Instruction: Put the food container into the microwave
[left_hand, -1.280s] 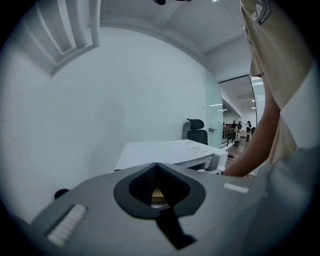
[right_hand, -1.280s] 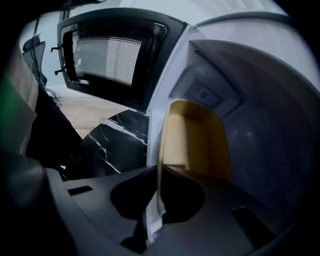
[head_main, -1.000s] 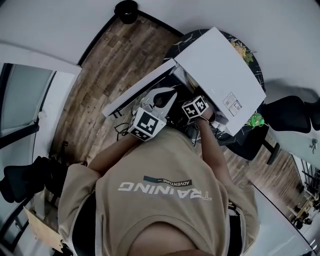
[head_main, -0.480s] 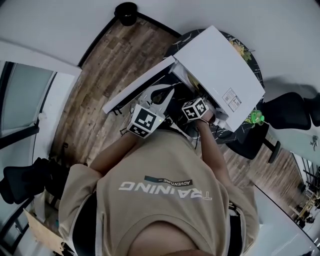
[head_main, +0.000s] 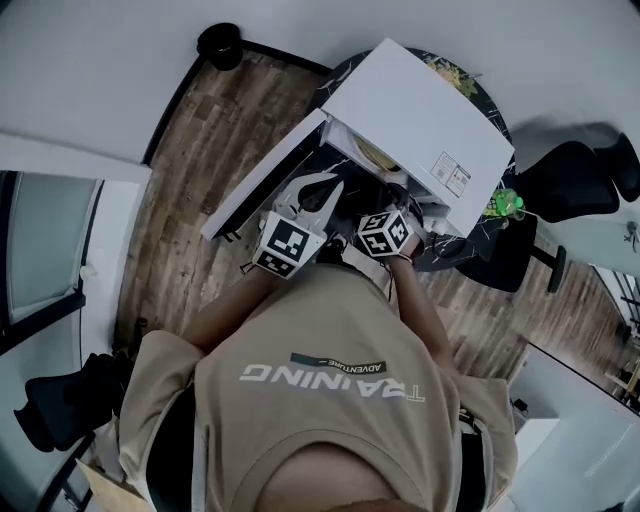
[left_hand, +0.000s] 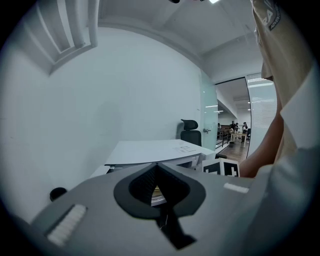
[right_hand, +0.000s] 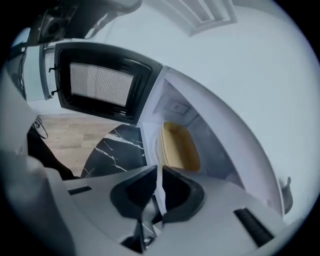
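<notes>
Holding both grippers in front of the white box-shaped microwave (head_main: 420, 115), you have the left gripper (left_hand: 157, 167) jaws tip to tip with nothing clamped. The right gripper (right_hand: 159, 172) jaws are pressed almost together, just a thin slit between them, also empty. The tan rectangular food container (right_hand: 180, 145) sits inside the microwave cavity, straight ahead of and just beyond the right gripper's jaws, untouched, with the dark-windowed microwave door (right_hand: 100, 82) open to that gripper's left and the black white-veined marble table (right_hand: 115, 150) below it.
</notes>
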